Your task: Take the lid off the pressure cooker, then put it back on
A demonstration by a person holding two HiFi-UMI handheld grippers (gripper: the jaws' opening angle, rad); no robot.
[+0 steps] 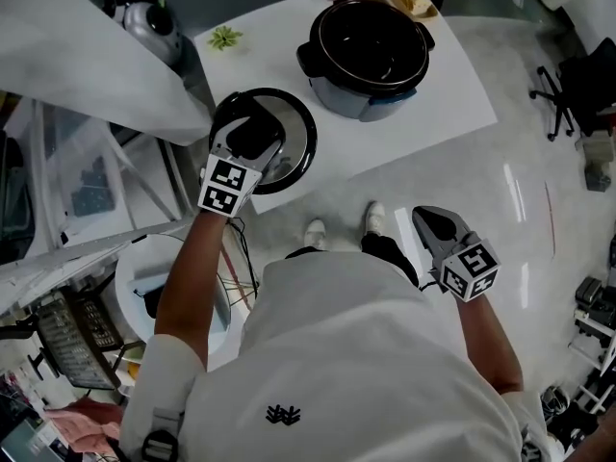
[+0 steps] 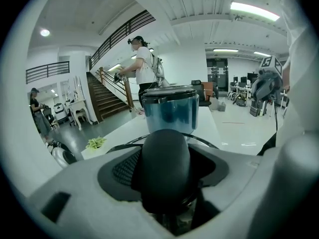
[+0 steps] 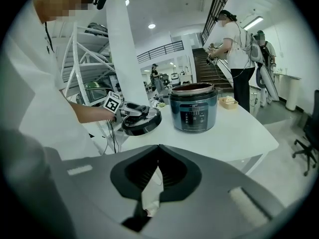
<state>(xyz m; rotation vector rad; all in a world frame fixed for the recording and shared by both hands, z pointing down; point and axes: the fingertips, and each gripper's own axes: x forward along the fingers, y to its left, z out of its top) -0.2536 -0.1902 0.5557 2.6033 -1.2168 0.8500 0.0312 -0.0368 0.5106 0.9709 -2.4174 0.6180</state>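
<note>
**A:** Closest in first. What is the right tool point(image 1: 428, 221) doing?

**B:** It hangs low by the person's hip, off the desk point(image 1: 452, 94), with its jaws pressed together on nothing.

**A:** And the left tool point(image 1: 252, 123)?

**B:** Its jaws stand wide but pinch the lid's black handle point(image 2: 164, 168) from both sides. The lid point(image 1: 294, 142) is at the desk's near left corner, beside the pot and well off it. From the right gripper view it looks just clear of the surface, though I can't be sure.

**A:** How will that lid handle?

**B:** I'd say it is stiff and fairly heavy: a metal disc with a thick dark rim. It won't bend, but with that broad rim around one central hold it could tip or swing. The handle is rounded and smooth, probably a bit slippery.

**A:** So where should it be held?

**B:** Square across the middle of the handle, as now, so the rim hangs level.

**A:** And farther out?

**B:** The pot point(image 1: 366, 56) sits open in the middle of the desk, its dark inside showing. I'd guess the lid must come down flat and centred on its rim.
</note>
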